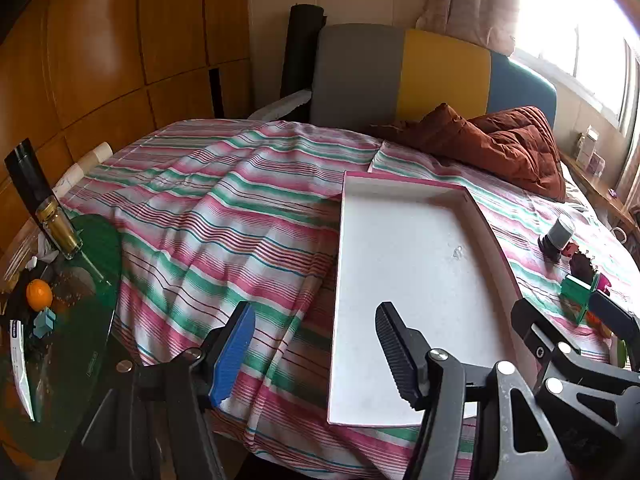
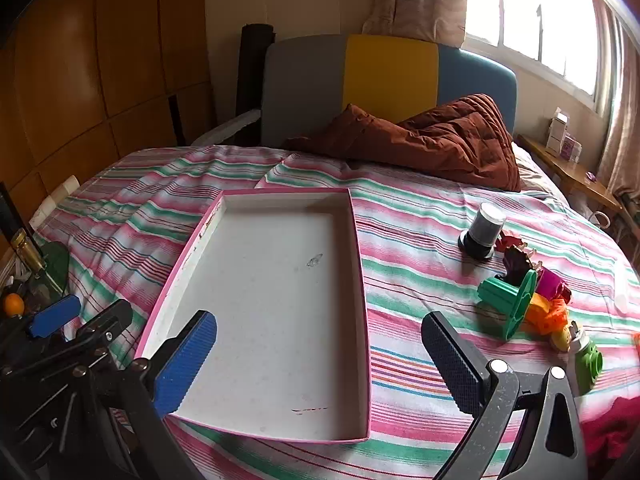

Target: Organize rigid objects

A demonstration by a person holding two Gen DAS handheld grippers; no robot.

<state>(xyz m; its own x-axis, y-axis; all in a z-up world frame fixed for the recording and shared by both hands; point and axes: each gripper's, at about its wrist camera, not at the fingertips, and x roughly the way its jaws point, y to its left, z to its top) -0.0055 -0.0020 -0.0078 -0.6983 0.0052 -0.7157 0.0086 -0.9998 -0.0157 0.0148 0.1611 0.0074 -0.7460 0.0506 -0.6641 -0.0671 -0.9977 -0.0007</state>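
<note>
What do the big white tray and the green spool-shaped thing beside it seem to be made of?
The tray looks like cardboard: thin straight walls, matte white inside with scuffs, printed pink outside. The green spool looks like moulded plastic: uniform bright colour, slight sheen, ribbed flange. Neither is certain from these views.

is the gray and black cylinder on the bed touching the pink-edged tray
Apart. The right wrist view shows the gray and black cylinder standing to the right of the tray, with a strip of bare striped bedsheet between them.
</note>
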